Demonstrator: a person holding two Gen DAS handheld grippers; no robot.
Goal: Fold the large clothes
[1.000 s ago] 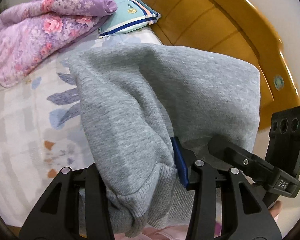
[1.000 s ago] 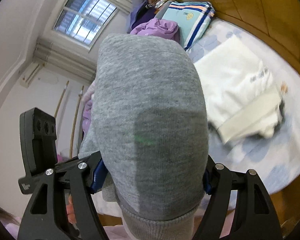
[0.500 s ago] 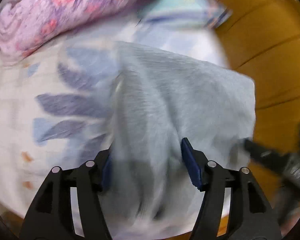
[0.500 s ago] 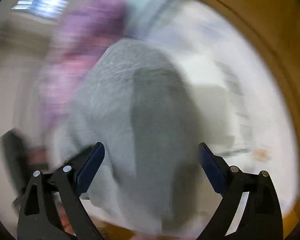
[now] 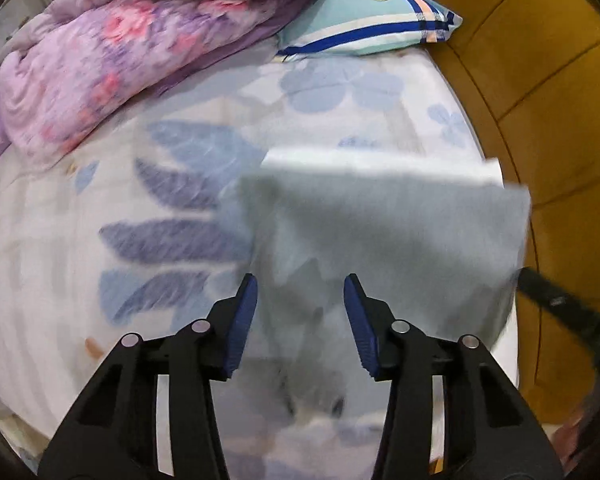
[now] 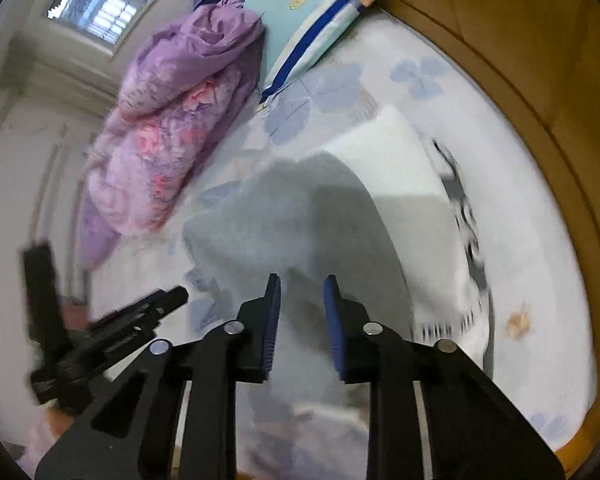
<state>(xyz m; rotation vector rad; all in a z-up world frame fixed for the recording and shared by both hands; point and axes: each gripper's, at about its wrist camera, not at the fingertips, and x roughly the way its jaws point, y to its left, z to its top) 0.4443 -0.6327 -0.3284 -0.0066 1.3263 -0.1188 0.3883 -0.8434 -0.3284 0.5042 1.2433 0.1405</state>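
A folded grey garment (image 5: 400, 232) lies blurred on the flowered bed sheet (image 5: 100, 280), partly on top of a folded white garment (image 5: 380, 164). My left gripper (image 5: 302, 304) hovers over its near edge. Its jaws are closing, and the blue pads (image 5: 246, 312) stand apart from the cloth, pinching nothing. In the right wrist view the grey garment (image 6: 300, 216) covers part of the white garment (image 6: 400, 168). My right gripper (image 6: 301, 308) hangs above it. Its jaws are closing to a narrow gap, and only cloth lying lower down shows between them.
A purple floral quilt (image 5: 120, 48) is heaped at the far left of the bed. A striped turquoise pillow (image 5: 372, 12) lies beside it. The curved wooden bed frame (image 5: 540, 100) runs along the right. A window (image 6: 108, 0) is high on the far wall.
Both grippers came down with the grey garment and let it go. It now lies on the white garment, and both pairs of jaws stand narrower than half a second ago.
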